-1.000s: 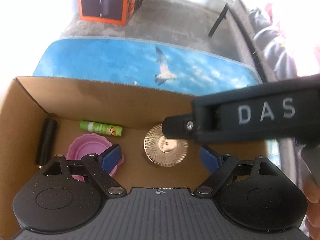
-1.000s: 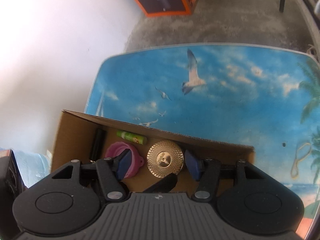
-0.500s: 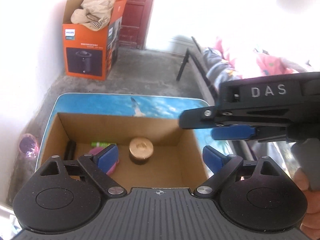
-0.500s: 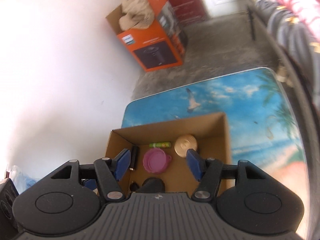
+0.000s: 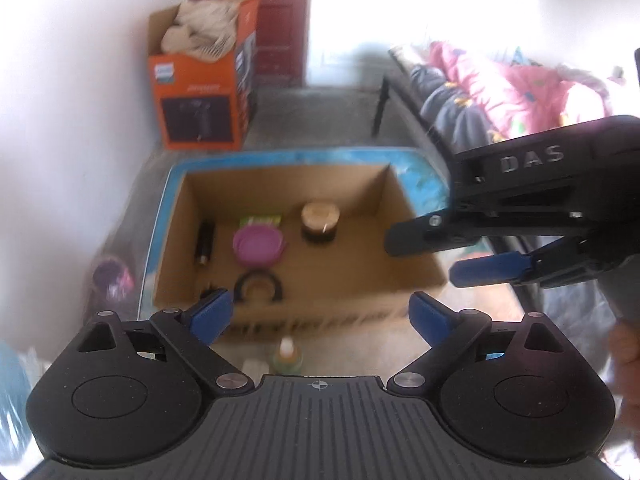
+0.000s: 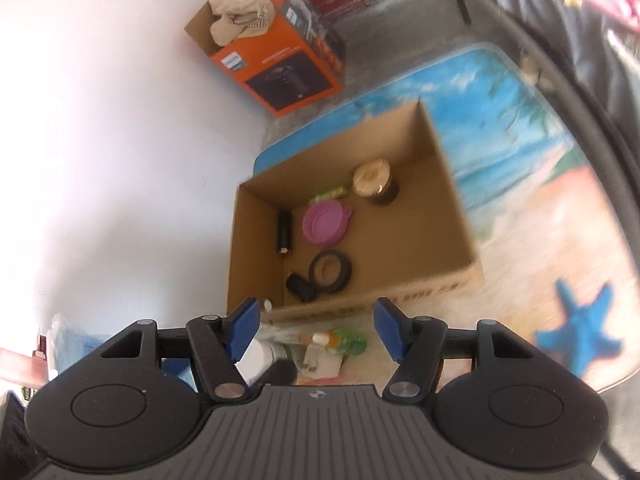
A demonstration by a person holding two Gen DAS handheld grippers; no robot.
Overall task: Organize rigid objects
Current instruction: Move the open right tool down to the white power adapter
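Observation:
An open cardboard box stands on the beach-print table. In it lie a gold-lidded jar, a pink lid, a green tube, a black cylinder, a black ring and a small black piece. My left gripper is open and empty, high above the box's near side. My right gripper is open and empty, also above the near side; it shows in the left wrist view.
Small bottles and a white jar lie on the table in front of the box. An orange carton stands on the floor by the white wall. A bed with bedding runs along the right.
Both grippers have risen and pulled back from inside the box to well above it. The gold jar stays in the box. The whole box and the floor have come into view.

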